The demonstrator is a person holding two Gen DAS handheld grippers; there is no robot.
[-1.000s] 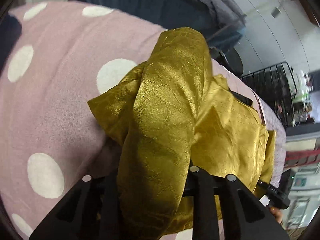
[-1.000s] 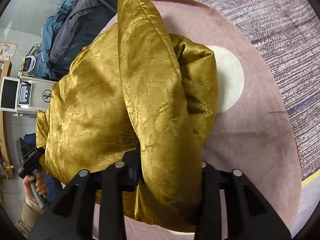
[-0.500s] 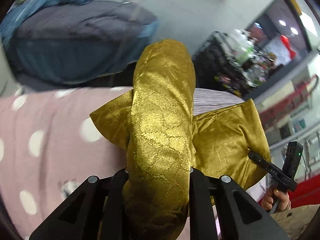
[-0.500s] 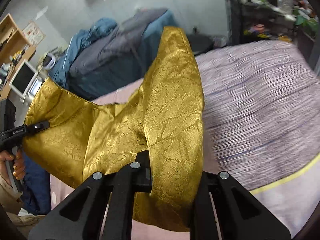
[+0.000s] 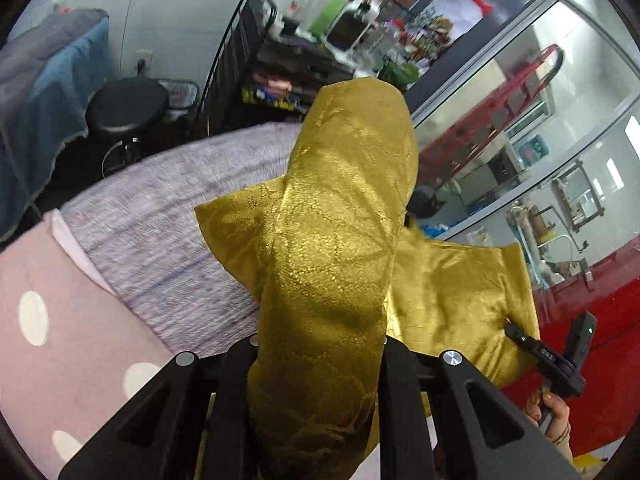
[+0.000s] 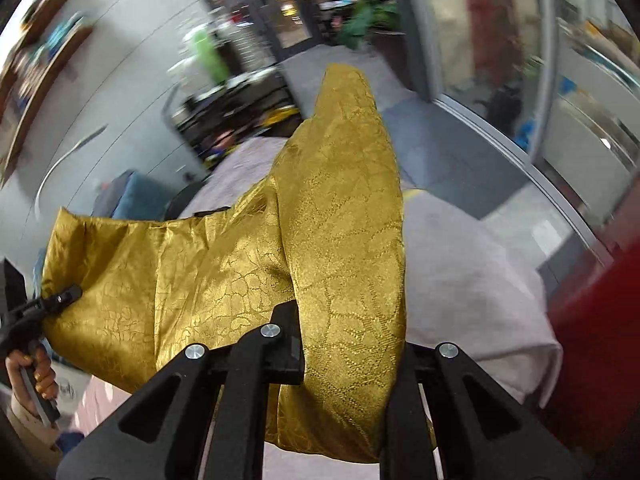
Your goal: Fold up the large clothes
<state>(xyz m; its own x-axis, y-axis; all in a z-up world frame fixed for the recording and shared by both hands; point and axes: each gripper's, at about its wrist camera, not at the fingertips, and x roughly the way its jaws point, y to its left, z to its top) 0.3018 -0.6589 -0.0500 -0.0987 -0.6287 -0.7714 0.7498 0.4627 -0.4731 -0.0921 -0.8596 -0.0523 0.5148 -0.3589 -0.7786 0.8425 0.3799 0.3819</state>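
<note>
A shiny gold patterned garment (image 5: 332,248) hangs stretched in the air between both grippers, above the bed. My left gripper (image 5: 320,364) is shut on one corner of it; a thick fold stands up between the jaws and hides the fingertips. My right gripper (image 6: 344,356) is shut on the other corner of the garment (image 6: 224,276). The right gripper also shows in the left wrist view (image 5: 516,334) at the lower right. The left gripper also shows in the right wrist view (image 6: 60,296) at the left edge, held by a hand.
The bed below has a pink polka-dot cover (image 5: 48,320) and a grey-lilac striped blanket (image 5: 160,208). A black stool (image 5: 128,108) and a black wire rack (image 5: 240,60) with bottles stand beyond it. Glass partitions (image 5: 540,140) and a red floor (image 5: 600,320) lie to the right.
Both grippers have lifted the gold garment off the bed and tilted upward. The views swung from the bed surface to the room beyond. The garment now spreads in the air.
</note>
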